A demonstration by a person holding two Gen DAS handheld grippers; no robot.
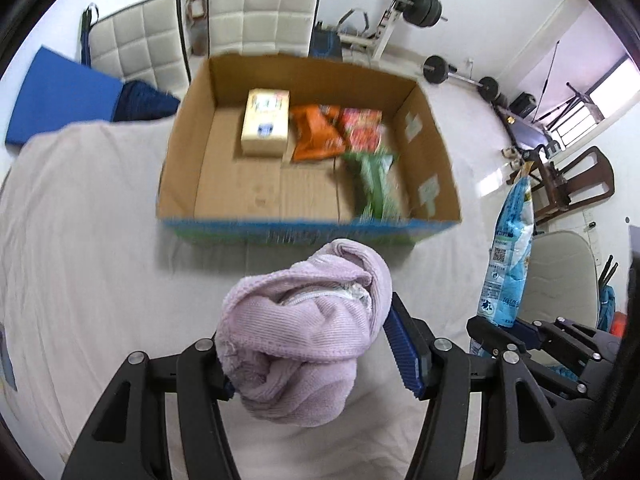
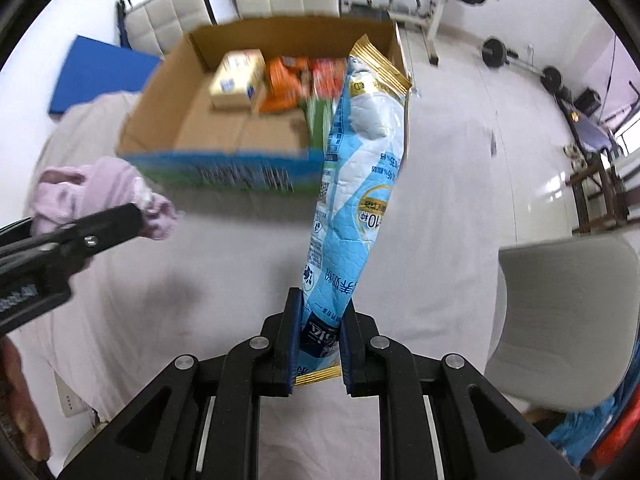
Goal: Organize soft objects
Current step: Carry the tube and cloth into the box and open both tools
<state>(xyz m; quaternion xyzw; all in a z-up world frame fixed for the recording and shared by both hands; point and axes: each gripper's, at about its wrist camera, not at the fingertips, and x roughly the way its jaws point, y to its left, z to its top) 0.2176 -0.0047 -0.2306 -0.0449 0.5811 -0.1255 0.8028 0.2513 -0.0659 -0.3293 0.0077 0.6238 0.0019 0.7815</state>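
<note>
Left hand-held gripper (image 1: pixel 308 360) clamped on lilac towel (image 1: pixel 304 332) and right hand-held gripper (image 2: pixel 320 344) clamped on blue pouch (image 2: pixel 360 184), both items held just in front of cardboard box (image 1: pixel 432 152) w/ snack packs (image 1: pixel 316 132) inside.

The cardboard box (image 1: pixel 308 152) sits on the table (image 1: pixel 80 240), on its far side. In the box a carton (image 1: pixel 266 122) lies far left, two snack packets (image 1: pixel 316 132) to its right, another packet (image 1: pixel 374 184) nearer at the right wall. Two chairs (image 1: pixel 264 16) stand behind the box. The rolled towel (image 1: pixel 304 340) hangs near, the pouch (image 1: pixel 510 256) to its right.
</note>
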